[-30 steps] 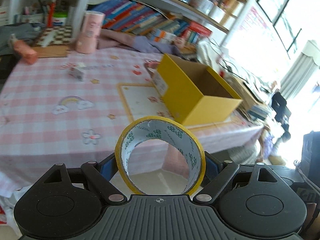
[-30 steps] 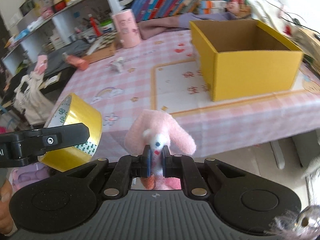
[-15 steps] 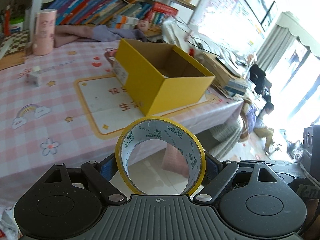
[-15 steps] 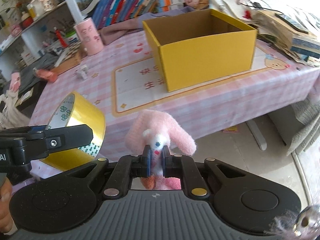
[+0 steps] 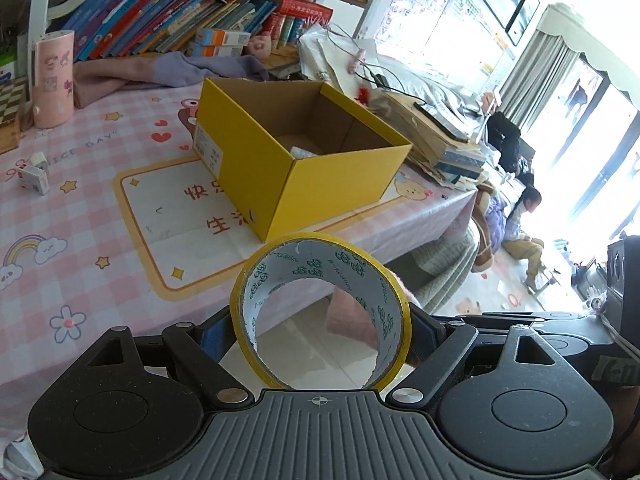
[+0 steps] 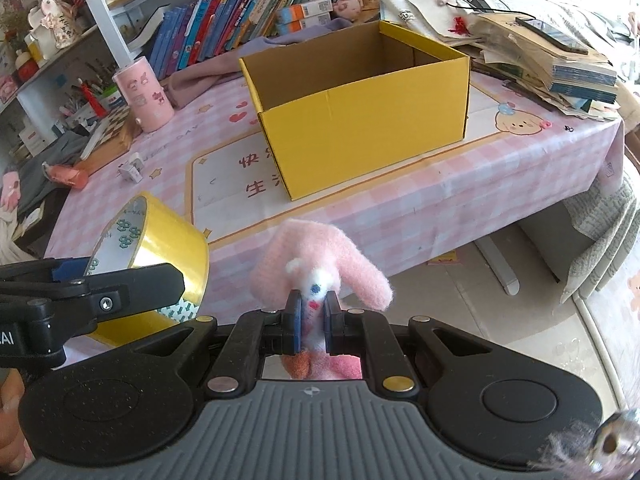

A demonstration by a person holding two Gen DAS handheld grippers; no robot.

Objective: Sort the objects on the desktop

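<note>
Tape roll (image 5: 322,308): clamped across its width by the left gripper (image 5: 320,334), jaws spread wide on its outer faces; the roll stands on edge with its hole facing the camera, and it hangs off the near side of the table (image 5: 60,216), above the floor.
Pink plush toy (image 6: 320,268): pinched tight at its middle by the right gripper (image 6: 312,320), jaws nearly together; its ears flop forward and to the sides, also off the table's near edge.
Yellow box (image 5: 288,152): open-topped, on the pink checked cloth, ahead of and beyond both grippers; something pale lies on its floor, too small to name.
Box's long axis: runs from near left to far right in the left wrist view, with a corner turned toward the grippers.
Key relation: both loads sit short of the box and, by my judgement, no higher than its rim, so each needs lifting forward over the near wall.
Nearer hand: cannot tell; the right gripper faces the box's long wall more squarely.
</note>
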